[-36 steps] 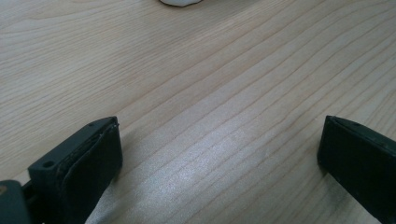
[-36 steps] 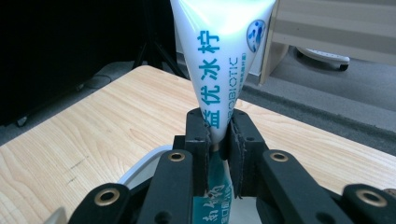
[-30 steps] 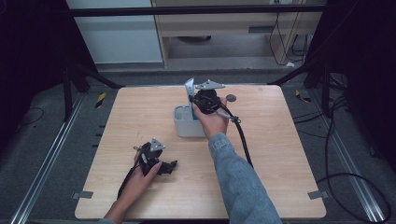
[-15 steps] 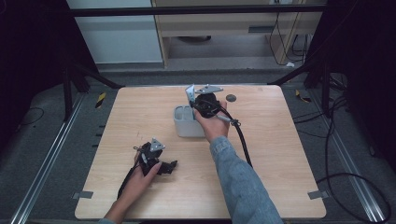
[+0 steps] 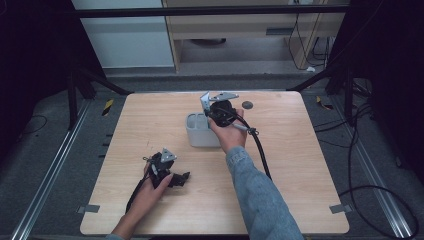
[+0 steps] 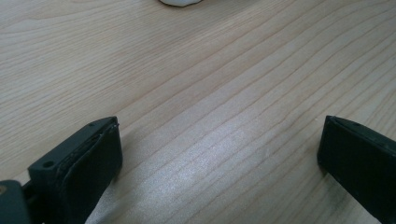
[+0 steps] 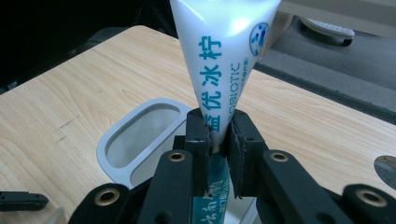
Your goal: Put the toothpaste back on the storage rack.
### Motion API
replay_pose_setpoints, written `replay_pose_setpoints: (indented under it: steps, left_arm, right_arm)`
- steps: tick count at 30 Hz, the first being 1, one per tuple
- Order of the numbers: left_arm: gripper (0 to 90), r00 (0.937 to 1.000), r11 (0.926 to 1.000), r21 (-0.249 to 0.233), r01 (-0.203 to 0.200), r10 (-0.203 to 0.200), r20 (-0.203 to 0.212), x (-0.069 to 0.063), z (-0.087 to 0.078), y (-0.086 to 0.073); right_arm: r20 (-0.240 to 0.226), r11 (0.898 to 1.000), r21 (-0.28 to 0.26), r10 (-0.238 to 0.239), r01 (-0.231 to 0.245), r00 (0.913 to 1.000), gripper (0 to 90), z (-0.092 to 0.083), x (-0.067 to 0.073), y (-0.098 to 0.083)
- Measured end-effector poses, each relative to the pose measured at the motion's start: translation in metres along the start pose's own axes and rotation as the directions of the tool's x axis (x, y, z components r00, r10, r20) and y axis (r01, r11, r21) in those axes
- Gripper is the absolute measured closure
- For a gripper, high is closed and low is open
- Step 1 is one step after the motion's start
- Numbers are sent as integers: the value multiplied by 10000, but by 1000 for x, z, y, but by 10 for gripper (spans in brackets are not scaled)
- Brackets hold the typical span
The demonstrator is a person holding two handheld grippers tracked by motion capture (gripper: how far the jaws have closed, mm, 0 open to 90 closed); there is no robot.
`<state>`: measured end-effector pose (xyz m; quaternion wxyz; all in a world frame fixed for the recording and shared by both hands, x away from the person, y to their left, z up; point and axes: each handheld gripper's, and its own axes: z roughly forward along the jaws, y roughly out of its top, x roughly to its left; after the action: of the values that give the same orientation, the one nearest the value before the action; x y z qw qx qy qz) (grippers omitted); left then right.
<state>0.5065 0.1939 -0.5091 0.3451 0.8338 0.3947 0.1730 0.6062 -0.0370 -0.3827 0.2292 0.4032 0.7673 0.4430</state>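
My right gripper (image 7: pixel 218 133) is shut on a white tube (image 7: pixel 224 56) with teal lettering, which stands up between the pads. Just beyond it is a pale grey holder (image 7: pixel 112 140) with open compartments. In the high view the right gripper (image 5: pixel 214 111) hovers over the far right part of that holder (image 5: pixel 200 135) at the table's middle back. My left gripper (image 5: pixel 176 178) rests on the table near the front left, held by a hand. Its jaws stand wide apart in the left gripper view (image 6: pixel 219 144), with bare wood between them.
A small dark round disc (image 5: pixel 247 105) lies on the wooden table (image 5: pixel 300 165) behind and right of the holder. The right gripper's black cable (image 5: pixel 260 150) trails across the table toward the front. Dark frame posts stand off both far corners.
The right gripper has tipped slightly over the holder, still holding the tube. The left hand has not moved.
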Motion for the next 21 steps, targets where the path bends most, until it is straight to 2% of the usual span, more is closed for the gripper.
replay_pose_setpoints:
  steps: [21]
  left_arm:
    - [0,10000,10000,7,7,-7,8,0,0,0]
  right_arm:
    - [-20,9996,288,-69,69,10000,794,4,2,-6]
